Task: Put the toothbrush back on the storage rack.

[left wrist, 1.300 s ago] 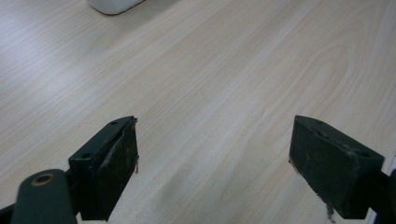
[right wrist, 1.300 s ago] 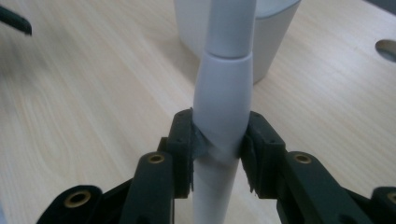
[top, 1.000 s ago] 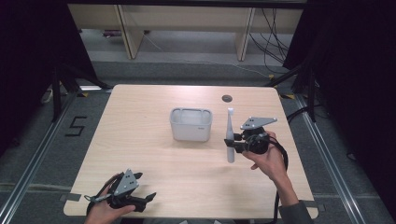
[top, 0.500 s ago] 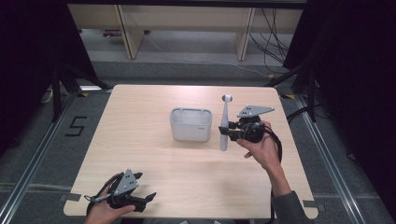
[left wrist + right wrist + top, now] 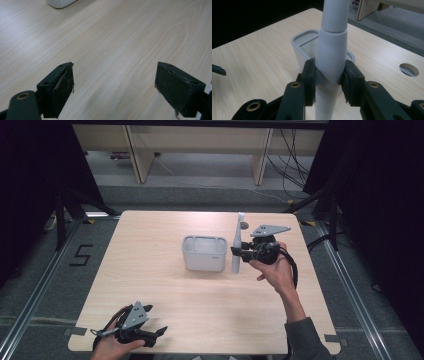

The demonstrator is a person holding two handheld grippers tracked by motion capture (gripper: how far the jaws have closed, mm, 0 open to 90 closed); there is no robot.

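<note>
A white, slender handle (image 5: 236,245) that narrows toward its top stands upright in the air, and my right gripper (image 5: 236,252) is shut on its middle. It hangs just right of a white rounded box (image 5: 202,262) at the table's centre. In the right gripper view the pads (image 5: 310,75) press both sides of the handle (image 5: 332,50), with the open-topped box (image 5: 304,41) right behind it. My left gripper (image 5: 156,336) rests at the near left corner of the table, open. Between its jaws (image 5: 115,92) is bare wood.
A round hole (image 5: 243,225) is cut in the pale wooden table (image 5: 150,285) at the far right, also seen as a hole (image 5: 409,69) in the right gripper view. Shelving and cables lie on the floor beyond the far edge.
My right gripper has carried the white handle up and toward the far side, slightly left, closer to the box. The left gripper has stayed put.
</note>
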